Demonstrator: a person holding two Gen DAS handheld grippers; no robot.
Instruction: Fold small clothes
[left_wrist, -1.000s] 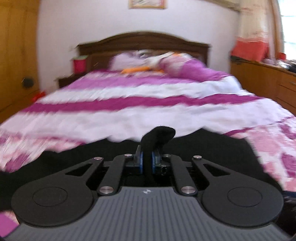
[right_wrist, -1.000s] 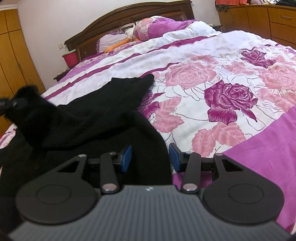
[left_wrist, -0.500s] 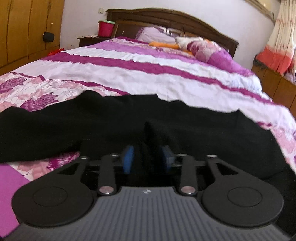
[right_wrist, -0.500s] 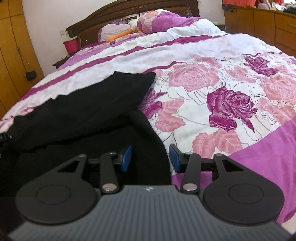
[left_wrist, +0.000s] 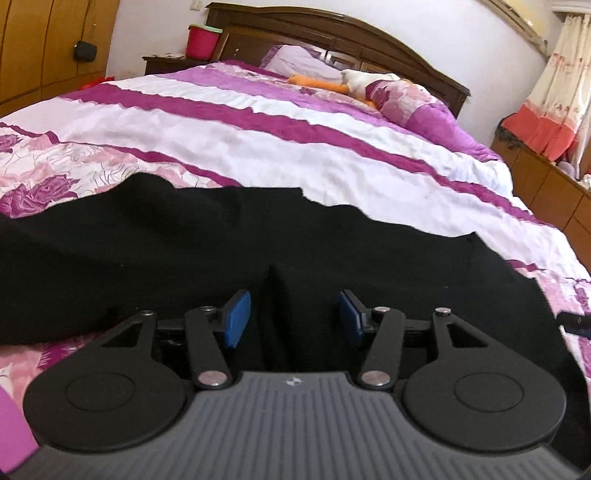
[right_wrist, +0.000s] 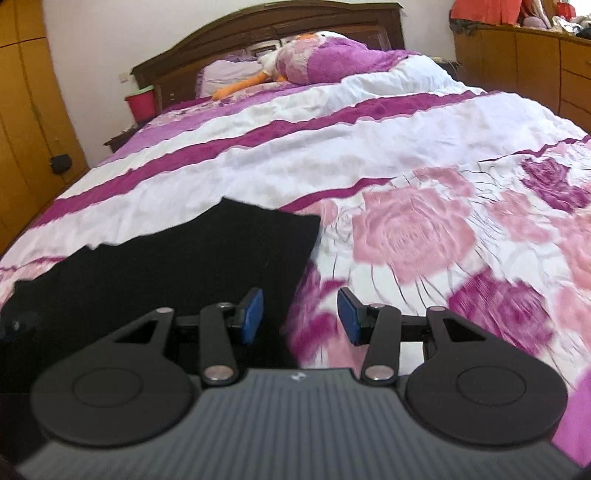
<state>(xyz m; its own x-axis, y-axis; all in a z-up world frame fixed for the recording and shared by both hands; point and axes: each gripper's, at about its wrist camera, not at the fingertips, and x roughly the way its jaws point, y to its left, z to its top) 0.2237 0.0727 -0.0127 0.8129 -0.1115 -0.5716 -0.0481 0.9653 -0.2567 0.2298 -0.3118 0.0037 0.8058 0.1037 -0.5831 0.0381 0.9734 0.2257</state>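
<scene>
A black garment (left_wrist: 258, 236) lies spread across the near part of the purple and white bedspread (left_wrist: 295, 147). My left gripper (left_wrist: 293, 306) sits low over it with its jaws opening. A raised crease of the black cloth stands between the blue pads (left_wrist: 236, 317), which do not press on it. In the right wrist view the garment (right_wrist: 207, 251) ends in a squared corner at centre left. My right gripper (right_wrist: 300, 306) is open over the garment's right edge, with black cloth under its left pad and rose print (right_wrist: 406, 236) under its right pad. It holds nothing.
A dark wooden headboard (left_wrist: 332, 33) closes the far end of the bed, with pillows and an orange and white plush toy (left_wrist: 332, 83). A red bucket (left_wrist: 203, 38) stands on a nightstand at the left. Wooden wardrobes (left_wrist: 44, 44) line the left and cabinets (right_wrist: 535, 62) the right.
The left gripper was shut on a lifted bunch of black cloth; its jaws have parted, the cloth has dropped flat and the gripper has sunk. The right gripper has shifted right, still open.
</scene>
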